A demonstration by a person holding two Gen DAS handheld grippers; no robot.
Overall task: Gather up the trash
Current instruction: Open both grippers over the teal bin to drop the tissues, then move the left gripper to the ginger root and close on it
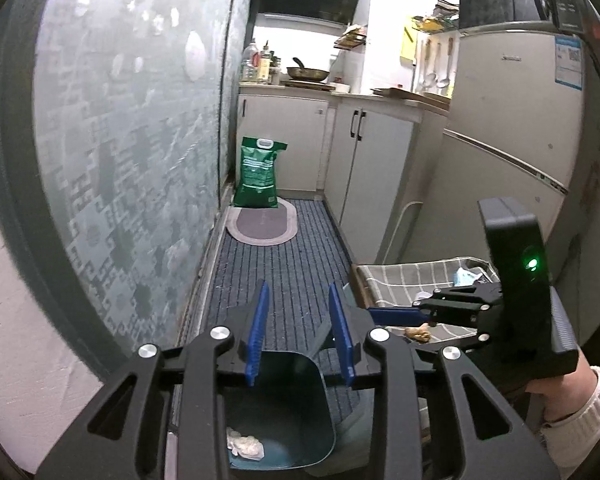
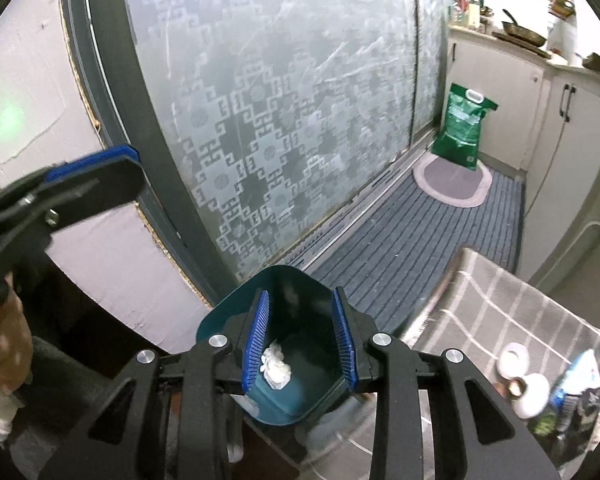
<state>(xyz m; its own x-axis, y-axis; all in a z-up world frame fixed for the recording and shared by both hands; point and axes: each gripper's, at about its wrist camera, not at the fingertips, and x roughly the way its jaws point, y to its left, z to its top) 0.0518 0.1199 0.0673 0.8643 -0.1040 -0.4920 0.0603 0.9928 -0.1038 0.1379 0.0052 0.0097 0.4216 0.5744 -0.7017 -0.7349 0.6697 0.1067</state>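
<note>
A dark teal trash bin [image 1: 296, 408] [image 2: 296, 320] stands on the floor with a crumpled white tissue [image 1: 244, 446] [image 2: 275, 366] at its bottom. My left gripper [image 1: 302, 332] is open and empty above the bin. My right gripper [image 2: 302, 340] is open and empty, right over the bin's mouth; it also shows in the left wrist view [image 1: 396, 314]. A brownish scrap [image 1: 418, 333] lies on the checked cloth below the right gripper. The left gripper's finger [image 2: 96, 160] shows in the right wrist view.
A low table with a grey checked cloth [image 2: 500, 304] [image 1: 412, 276] carries white round lids [image 2: 514, 356], a blue packet [image 2: 580, 376] and other items. A frosted sliding door [image 1: 132, 140], a green bag [image 1: 258, 172], cabinets [image 1: 364, 160] and a fridge [image 1: 512, 120] bound the striped floor mat [image 1: 284, 256].
</note>
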